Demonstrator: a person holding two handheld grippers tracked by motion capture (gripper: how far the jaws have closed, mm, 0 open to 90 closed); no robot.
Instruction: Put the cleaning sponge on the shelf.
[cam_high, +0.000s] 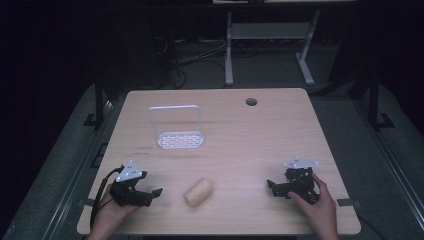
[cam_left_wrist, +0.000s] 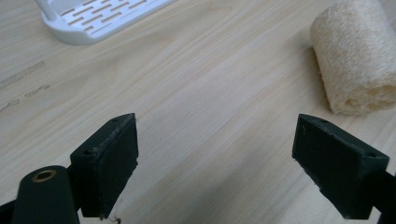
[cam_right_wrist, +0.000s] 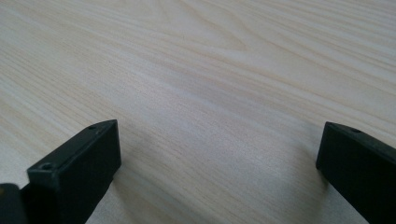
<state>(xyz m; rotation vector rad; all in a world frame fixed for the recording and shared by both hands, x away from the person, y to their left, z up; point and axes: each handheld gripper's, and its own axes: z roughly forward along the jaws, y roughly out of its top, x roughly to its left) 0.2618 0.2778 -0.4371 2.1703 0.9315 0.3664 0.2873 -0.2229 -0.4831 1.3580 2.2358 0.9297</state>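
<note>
Resting wide-jawed beside the pale cylindrical loofah sponge, left gripper angled for pickup; right gripper spread, idle.

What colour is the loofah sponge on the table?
The loofah sponge is pale beige, with a fibrous texture; the left gripper view shows it best.
</note>
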